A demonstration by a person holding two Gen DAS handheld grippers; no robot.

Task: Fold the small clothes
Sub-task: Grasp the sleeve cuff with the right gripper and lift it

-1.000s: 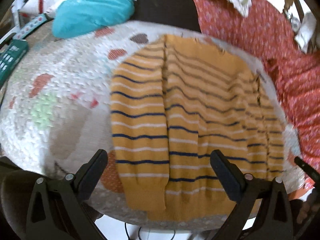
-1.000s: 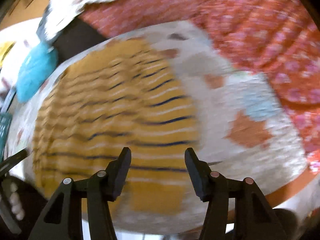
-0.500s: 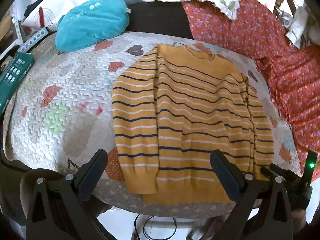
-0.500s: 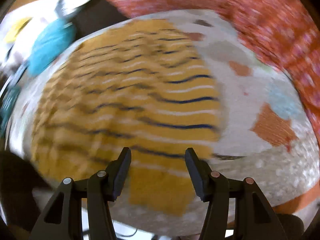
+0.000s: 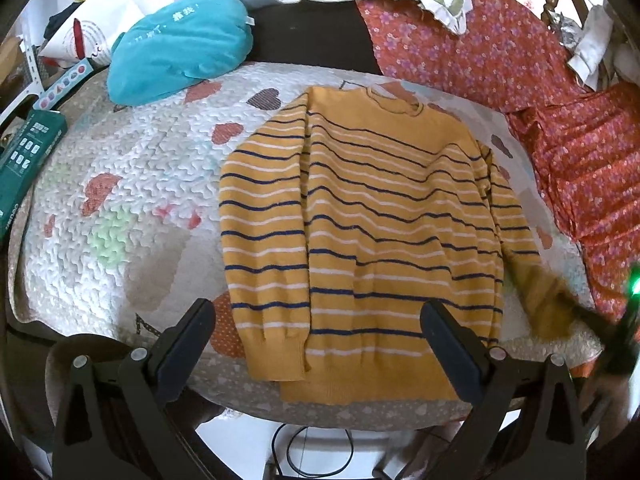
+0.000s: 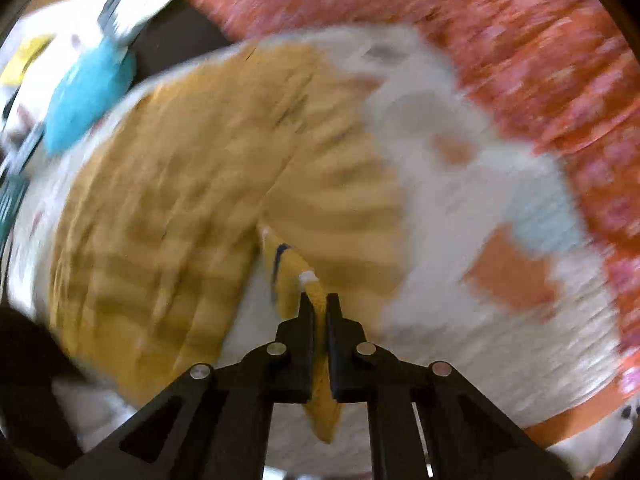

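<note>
With my right gripper [image 6: 319, 300] clenched on the cuff of the sweater's [image 5: 360, 232] right sleeve [image 6: 294, 276], I judge I'm at the first fold, and next that sleeve needs carrying across the chest. My left gripper [image 5: 316, 330] hangs released, jaws wide, over the hem. Ahead of both jaws the mustard knit (navy and white stripes) lies flat on the quilt [image 5: 132, 184], left sleeve already along its body.

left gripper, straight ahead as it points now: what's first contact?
Most likely the striped sweater: the left gripper is open, with its fingers framing the sweater's hem, which lies flat on the quilt. Depth is unclear.
</note>
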